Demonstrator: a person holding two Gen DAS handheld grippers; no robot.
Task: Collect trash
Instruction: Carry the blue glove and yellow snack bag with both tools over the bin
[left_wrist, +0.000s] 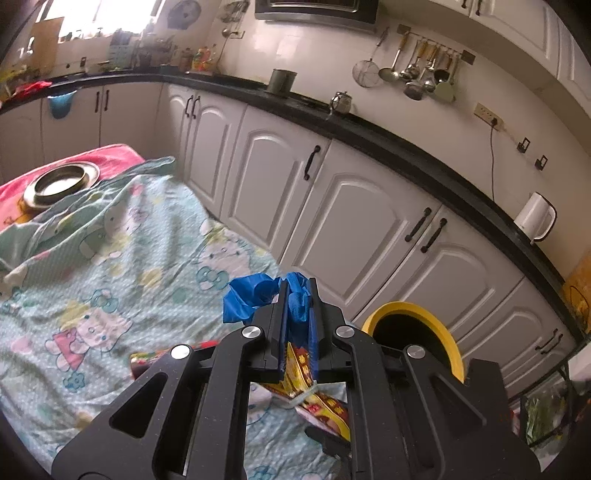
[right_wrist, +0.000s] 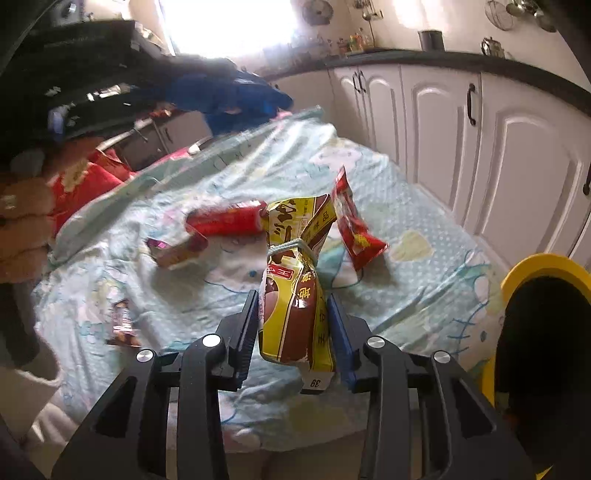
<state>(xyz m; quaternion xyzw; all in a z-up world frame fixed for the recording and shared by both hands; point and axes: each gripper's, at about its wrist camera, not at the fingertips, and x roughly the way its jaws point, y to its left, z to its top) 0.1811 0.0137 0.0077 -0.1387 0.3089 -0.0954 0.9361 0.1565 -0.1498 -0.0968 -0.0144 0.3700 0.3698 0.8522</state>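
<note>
Trash is mid-collection here, spread over a counter (right_wrist: 424, 206) covered in a cartoon-print cloth. Left tongs (left_wrist: 298, 295) are clamped tight on a crumpled blue glove (left_wrist: 255, 295) and held up above the cloth. Right tongs (right_wrist: 291, 317) have a yellow and brown snack bag (right_wrist: 291, 306) standing between them; the pads sit close on both sides, but I can't tell if they're actually squeezing it yet. A yellow-rimmed bin (right_wrist: 543, 266) sits just off the counter's edge to the right. Looks like the carry-and-drop step to me: next the glove needs swinging over the bin's opening and letting go. More wrappers wait, a red packet (right_wrist: 360, 229), a red tube-shaped one (right_wrist: 225, 221) and a small dark one (right_wrist: 123, 325).
</note>
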